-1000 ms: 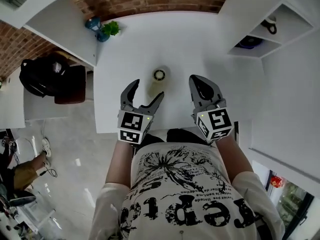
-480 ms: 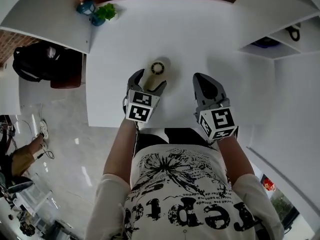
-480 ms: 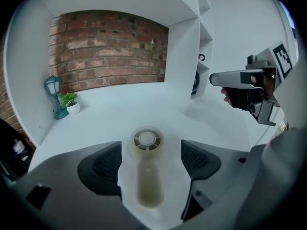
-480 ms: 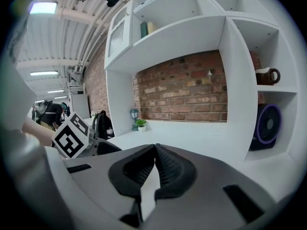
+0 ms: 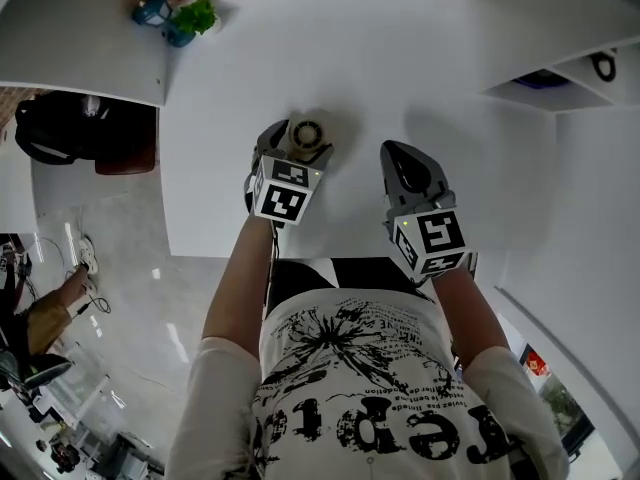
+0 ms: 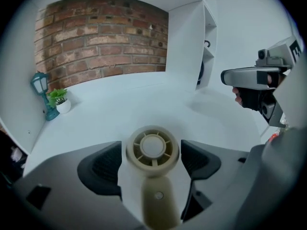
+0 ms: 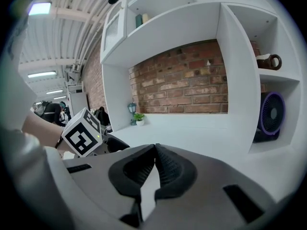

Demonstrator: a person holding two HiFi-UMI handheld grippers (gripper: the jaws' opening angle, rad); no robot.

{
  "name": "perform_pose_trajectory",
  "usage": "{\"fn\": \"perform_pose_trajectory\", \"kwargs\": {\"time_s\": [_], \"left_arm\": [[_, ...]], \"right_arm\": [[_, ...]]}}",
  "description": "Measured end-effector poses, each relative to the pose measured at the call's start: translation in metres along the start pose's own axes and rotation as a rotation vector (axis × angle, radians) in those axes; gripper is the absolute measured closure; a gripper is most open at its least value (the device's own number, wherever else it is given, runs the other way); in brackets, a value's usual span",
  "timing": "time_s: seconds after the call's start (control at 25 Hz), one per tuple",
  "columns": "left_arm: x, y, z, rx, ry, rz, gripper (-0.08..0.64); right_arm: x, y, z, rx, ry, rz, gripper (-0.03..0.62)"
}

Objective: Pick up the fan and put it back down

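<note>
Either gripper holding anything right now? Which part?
Nothing is gripped yet. The left gripper has its jaws open on either side of the fan, at its round head, with narrow gaps showing. The right gripper is shut and empty.

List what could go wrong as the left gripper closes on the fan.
1. The left gripper has its jaws apart on both sides of the round head of the fan, not its handle. Closing there, the pads might slip off the curve.
2. The fan stands upright and slim on the table. If one jaw touches first, it may tip.
</note>
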State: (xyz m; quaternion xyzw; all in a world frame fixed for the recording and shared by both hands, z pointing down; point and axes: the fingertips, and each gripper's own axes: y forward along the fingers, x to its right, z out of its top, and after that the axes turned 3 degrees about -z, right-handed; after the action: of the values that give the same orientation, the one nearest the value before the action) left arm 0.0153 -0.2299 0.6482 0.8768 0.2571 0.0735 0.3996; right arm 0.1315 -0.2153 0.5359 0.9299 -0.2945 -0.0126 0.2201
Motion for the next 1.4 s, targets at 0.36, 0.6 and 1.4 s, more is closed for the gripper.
{"fn": "perform_pose_trajectory", "kwargs": {"time_s": [0.36, 0.6, 1.4], "left_arm": [[-0.004, 0.015, -0.003, -0.032, 0.008, -0.032, 0.187], [-0.004, 0.014, -0.002, -0.035, 0.014, -0.024, 0.189], [0.008, -0.14, 0.124, 0.397, 0.091, 0.085, 0.189]], "right_arm": [[0.004, 0.003, -0.003, -0.017, -0.014, -0.001, 0.58], [0.009, 0.0, 0.002, -0.01, -0.011, -0.014, 0.58], [-0.001, -0.048, 0.094, 0.172, -0.105, -0.036, 0.58]]}}
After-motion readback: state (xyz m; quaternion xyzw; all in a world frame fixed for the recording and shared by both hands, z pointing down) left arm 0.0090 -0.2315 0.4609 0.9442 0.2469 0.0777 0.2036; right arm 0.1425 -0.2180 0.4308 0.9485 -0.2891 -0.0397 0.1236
